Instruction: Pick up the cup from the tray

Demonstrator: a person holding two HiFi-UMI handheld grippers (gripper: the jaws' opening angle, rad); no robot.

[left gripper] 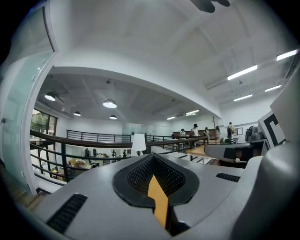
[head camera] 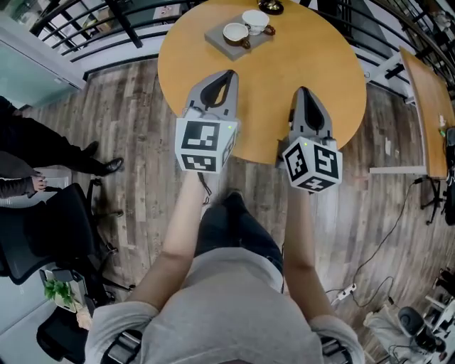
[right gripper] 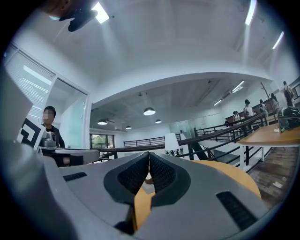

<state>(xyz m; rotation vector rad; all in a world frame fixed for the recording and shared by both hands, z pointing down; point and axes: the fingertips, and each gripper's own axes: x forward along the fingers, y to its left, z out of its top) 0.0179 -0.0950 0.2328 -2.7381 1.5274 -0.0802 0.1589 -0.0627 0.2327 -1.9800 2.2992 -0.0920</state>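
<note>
A grey tray (head camera: 215, 35) lies at the far side of the round wooden table (head camera: 306, 50). Two white cups stand on it, one nearer (head camera: 235, 33) and one behind it to the right (head camera: 255, 20). My left gripper (head camera: 228, 73) (left gripper: 153, 157) hovers over the table's near edge, well short of the tray, its tips together with nothing between them. My right gripper (head camera: 301, 90) (right gripper: 149, 153) is beside it on the right, also over the near edge, shut and empty. Both point level toward the far side of the table.
A small dark dish (head camera: 271, 6) sits at the table's far edge behind the tray. A black railing (head camera: 85, 21) runs behind the table. A second wooden table (head camera: 430, 106) stands to the right. A black office chair (head camera: 35, 234) and a seated person's legs (head camera: 50, 146) are at left.
</note>
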